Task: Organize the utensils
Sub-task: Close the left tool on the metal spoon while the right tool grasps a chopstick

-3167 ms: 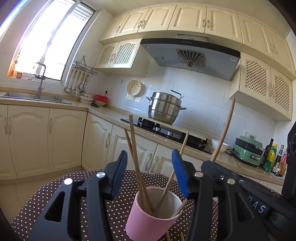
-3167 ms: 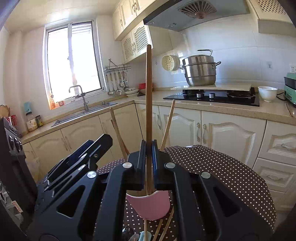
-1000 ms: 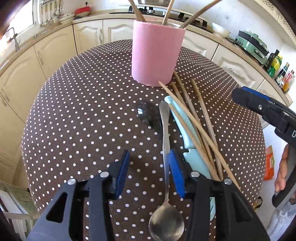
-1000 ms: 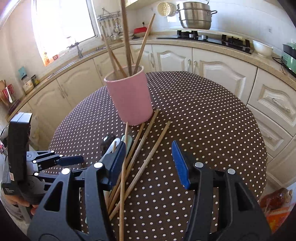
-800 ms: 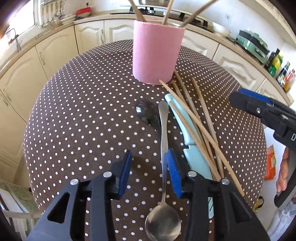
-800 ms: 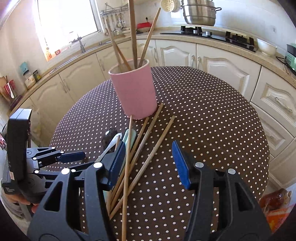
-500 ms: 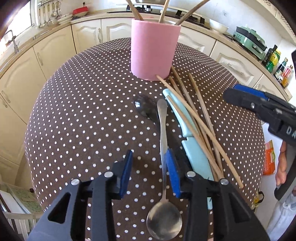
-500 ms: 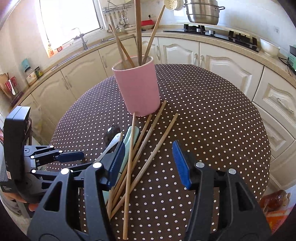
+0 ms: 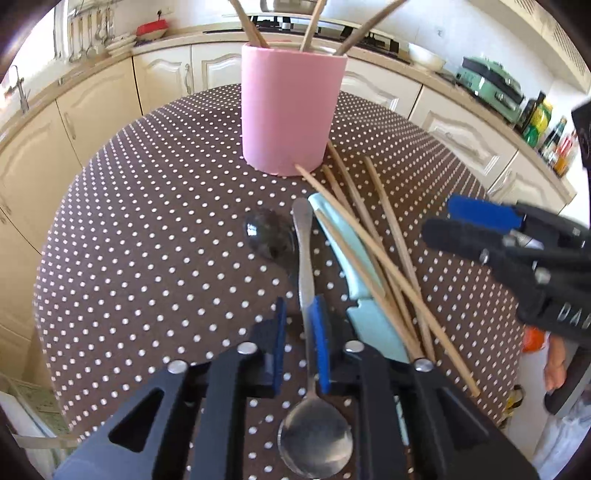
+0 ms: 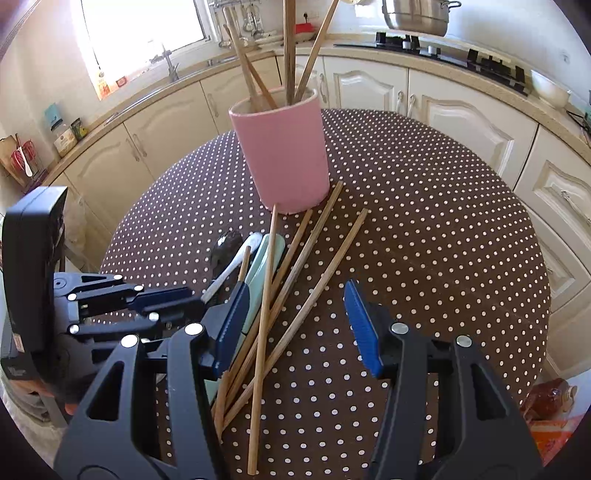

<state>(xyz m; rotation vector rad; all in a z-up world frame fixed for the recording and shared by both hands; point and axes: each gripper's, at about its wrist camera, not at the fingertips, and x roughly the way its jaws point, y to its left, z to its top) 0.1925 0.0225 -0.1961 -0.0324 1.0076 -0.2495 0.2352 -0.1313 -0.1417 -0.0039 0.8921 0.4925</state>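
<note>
On the round table (image 9: 147, 229), under its brown cloth with white dots, everything I am working with lies close together. Behind it I see cream kitchen cabinets (image 10: 369, 88) and a steel pot (image 10: 417, 14) on the hob.

Largest on the cloth is the pink cup (image 9: 291, 110), upright near the far middle, with several wooden sticks (image 10: 290, 48) standing in it and leaning outward.

My right gripper (image 10: 291, 317) hangs above the near side of the table with its blue pads wide apart and nothing between them. It hovers over the loose wooden chopsticks (image 10: 317, 251), which fan out from the foot of the cup toward me, crossing one another; one long stick touches the base of the cup.

My left gripper (image 9: 297, 343) is low over the cloth, its blue pads drawn close around the handle of the steel spoon (image 9: 308, 410). One pad touches the handle; a narrow gap shows on the other side, so I cannot tell whether the grip is firm. The spoon's bowl lies under the gripper body, nearest the camera, and its handle points toward the cup.

Just right of the spoon handle lies a pale green knife (image 9: 354, 273), partly under the chopsticks. Left of the handle tip sits a dark spoon bowl (image 9: 267, 234), its handle hidden under the other utensils.
</note>
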